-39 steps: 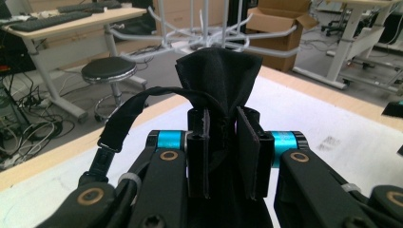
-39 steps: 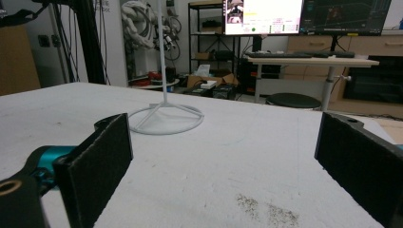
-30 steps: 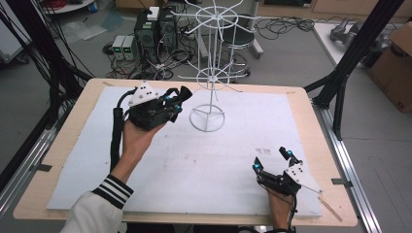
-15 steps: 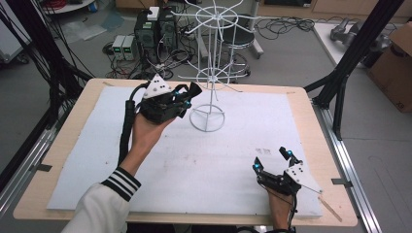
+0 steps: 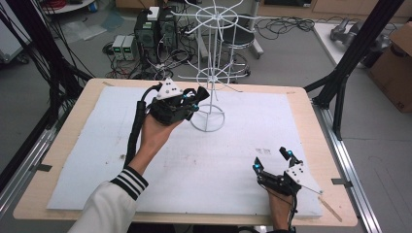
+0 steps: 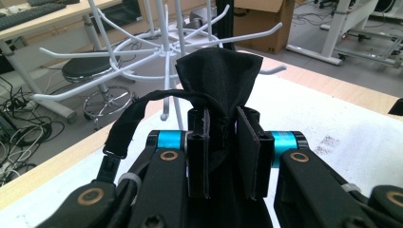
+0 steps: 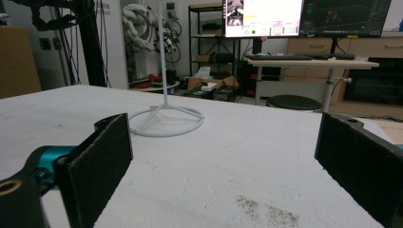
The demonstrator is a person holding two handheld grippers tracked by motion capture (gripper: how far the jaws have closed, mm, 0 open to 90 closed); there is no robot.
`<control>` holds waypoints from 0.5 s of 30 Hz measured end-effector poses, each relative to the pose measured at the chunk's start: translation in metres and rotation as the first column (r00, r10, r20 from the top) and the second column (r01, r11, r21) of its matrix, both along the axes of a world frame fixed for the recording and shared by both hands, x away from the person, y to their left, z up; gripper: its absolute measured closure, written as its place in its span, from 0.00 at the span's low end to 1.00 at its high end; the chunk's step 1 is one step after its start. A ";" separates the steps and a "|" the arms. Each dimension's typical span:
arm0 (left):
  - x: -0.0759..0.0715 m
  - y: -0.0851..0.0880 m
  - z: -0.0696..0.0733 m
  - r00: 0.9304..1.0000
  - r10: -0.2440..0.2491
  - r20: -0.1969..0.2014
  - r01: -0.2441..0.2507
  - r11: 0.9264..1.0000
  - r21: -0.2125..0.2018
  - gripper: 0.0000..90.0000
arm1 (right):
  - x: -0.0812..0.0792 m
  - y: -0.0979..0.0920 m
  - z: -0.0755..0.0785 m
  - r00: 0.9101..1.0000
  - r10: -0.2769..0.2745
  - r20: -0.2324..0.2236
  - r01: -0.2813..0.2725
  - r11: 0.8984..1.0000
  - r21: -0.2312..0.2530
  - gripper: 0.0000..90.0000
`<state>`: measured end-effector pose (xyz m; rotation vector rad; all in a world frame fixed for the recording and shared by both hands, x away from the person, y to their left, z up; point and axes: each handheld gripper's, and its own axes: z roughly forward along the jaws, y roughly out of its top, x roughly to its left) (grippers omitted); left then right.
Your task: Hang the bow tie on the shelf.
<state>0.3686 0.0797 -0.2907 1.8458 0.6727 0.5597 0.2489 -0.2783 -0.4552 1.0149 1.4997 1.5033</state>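
My left gripper (image 5: 197, 97) is shut on a black fabric pouch (image 6: 218, 76), whose bunched top stands up above the pads. A black strap (image 6: 138, 111) loops off it to the left. The gripper is held above the table, just left of a white wire hanging rack (image 5: 209, 77). In the left gripper view the rack's hooked arms (image 6: 142, 47) spread just beyond the pouch. My right gripper (image 5: 272, 159) rests low at the table's front right, open with nothing between its pads (image 7: 100, 161), facing the rack's ring base (image 7: 166, 121).
A white mat (image 5: 243, 145) covers the wooden table (image 5: 92, 92). A small dark smudge (image 5: 265, 151) marks the mat ahead of the right gripper. Behind the table are computers, cables and a stool (image 5: 238, 39); a cardboard box (image 5: 396, 63) stands at the far right.
My left gripper has carried the black pouch to the right, closer to the rack's post. The right gripper has stayed where it was.
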 end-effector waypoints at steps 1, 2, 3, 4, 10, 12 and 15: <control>0.001 -0.002 -0.002 1.000 -0.001 -0.001 0.001 1.000 0.006 0.83 | 0.000 0.000 0.000 1.000 -0.001 0.001 0.001 1.000 0.000 0.05; 0.002 -0.003 -0.003 1.000 -0.001 -0.001 0.001 1.000 0.012 0.83 | 0.000 0.000 0.000 1.000 -0.001 0.000 0.001 1.000 0.001 0.05; 0.002 -0.003 -0.003 1.000 -0.001 -0.001 0.001 1.000 0.012 0.83 | 0.000 0.000 0.000 1.000 0.000 0.000 0.000 1.000 0.003 0.05; 0.002 -0.006 -0.006 1.000 0.001 -0.005 -0.001 1.000 0.010 0.83 | 0.000 0.000 0.000 1.000 0.000 0.000 0.000 1.000 0.004 0.05; 0.006 -0.011 -0.011 1.000 -0.001 -0.020 0.002 1.000 0.016 0.83 | 0.000 0.000 0.000 1.000 0.001 -0.001 -0.001 1.000 0.003 0.05; 0.006 -0.013 -0.012 1.000 -0.005 -0.022 0.006 1.000 0.024 0.83 | 0.000 0.000 0.000 1.000 0.000 -0.004 0.000 1.000 -0.001 0.05; 0.008 -0.016 -0.016 0.999 -0.006 -0.034 0.007 0.999 0.033 0.83 | 0.000 0.000 0.000 1.000 0.000 0.000 0.000 1.000 -0.001 0.05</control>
